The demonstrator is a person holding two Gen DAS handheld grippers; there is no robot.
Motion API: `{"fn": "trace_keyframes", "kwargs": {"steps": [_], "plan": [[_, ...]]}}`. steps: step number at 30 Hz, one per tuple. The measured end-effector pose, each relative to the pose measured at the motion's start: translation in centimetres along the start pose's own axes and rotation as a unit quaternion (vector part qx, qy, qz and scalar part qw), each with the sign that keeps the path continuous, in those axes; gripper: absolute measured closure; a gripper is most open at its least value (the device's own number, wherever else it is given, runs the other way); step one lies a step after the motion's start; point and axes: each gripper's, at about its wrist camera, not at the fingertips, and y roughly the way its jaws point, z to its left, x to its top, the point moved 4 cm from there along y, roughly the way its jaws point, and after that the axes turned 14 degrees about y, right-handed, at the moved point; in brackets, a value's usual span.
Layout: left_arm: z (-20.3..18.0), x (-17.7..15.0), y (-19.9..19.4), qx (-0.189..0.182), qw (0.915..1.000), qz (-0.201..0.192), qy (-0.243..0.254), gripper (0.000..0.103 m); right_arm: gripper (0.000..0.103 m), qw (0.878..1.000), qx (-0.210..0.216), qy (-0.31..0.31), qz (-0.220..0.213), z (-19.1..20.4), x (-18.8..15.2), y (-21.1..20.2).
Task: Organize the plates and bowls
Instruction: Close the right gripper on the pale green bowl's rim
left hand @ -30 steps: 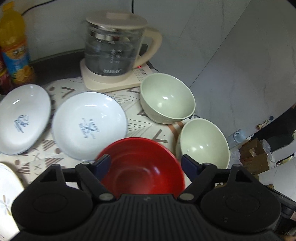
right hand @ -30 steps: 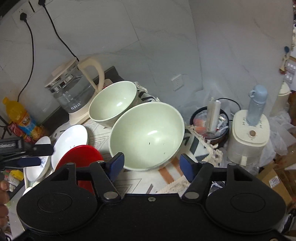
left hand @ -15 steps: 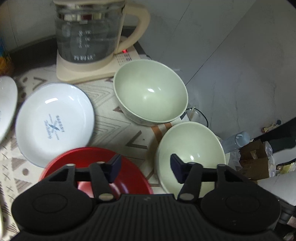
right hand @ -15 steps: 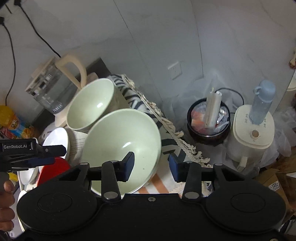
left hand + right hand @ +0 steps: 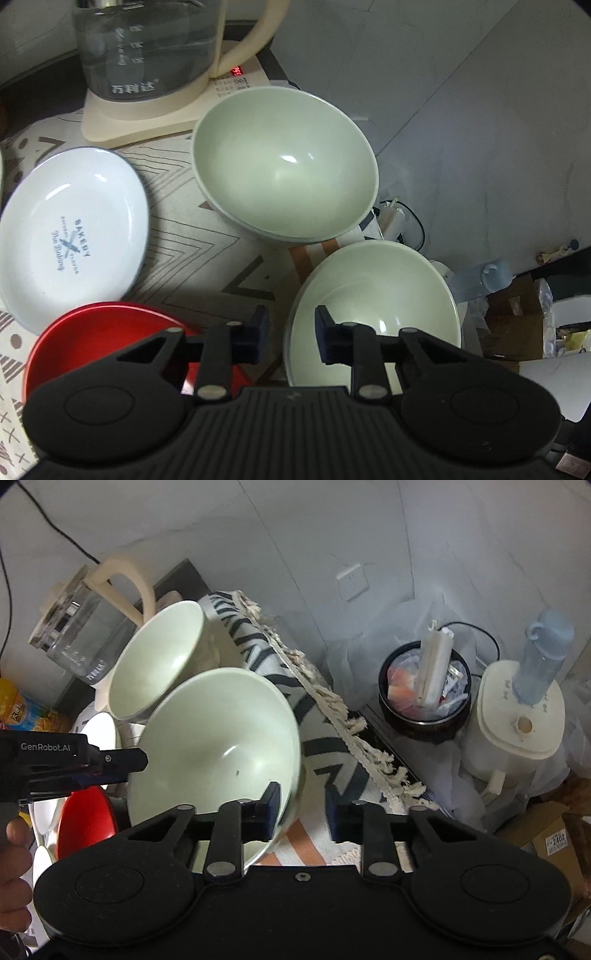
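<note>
Two pale green bowls stand on the patterned tablecloth [image 5: 207, 266]: the far green bowl [image 5: 284, 166] just in front of the glass kettle [image 5: 147, 48], the near green bowl [image 5: 373, 310] at the cloth's right edge. A white plate [image 5: 70, 236] and a red bowl [image 5: 99, 343] lie to their left. Left gripper [image 5: 290, 338]: fingers parted, grasping nothing, straddling the near bowl's left rim; right gripper [image 5: 301, 814]: fingers parted around that bowl's right rim, contact not discernible.
</note>
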Motion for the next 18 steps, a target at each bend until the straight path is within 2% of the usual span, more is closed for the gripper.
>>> {"fn": "trace_keyframes", "kwargs": {"steps": [2,6,13,18], "plan": [[0.0,0.0,0.7,-0.010,0.9999,0.009,0.001,0.089,0.082,1.000,0.008,0.009,0.000,-0.1,0.1,0.0],[0.2,-0.3,1.9,-0.003,0.9997,0.020,0.010,0.098,0.092,1.000,0.012,0.011,-0.010,0.3,0.1,0.4],[0.2,-0.1,1.3,-0.023,0.9993,0.020,0.024,0.099,0.094,0.999,-0.001,0.018,-0.034,0.8,-0.1,0.0],[0.4,0.3,-1.0,-0.039,0.9987,-0.002,0.034,0.098,0.094,0.998,0.000,0.016,-0.056,2.2,-0.1,-1.7]]}}
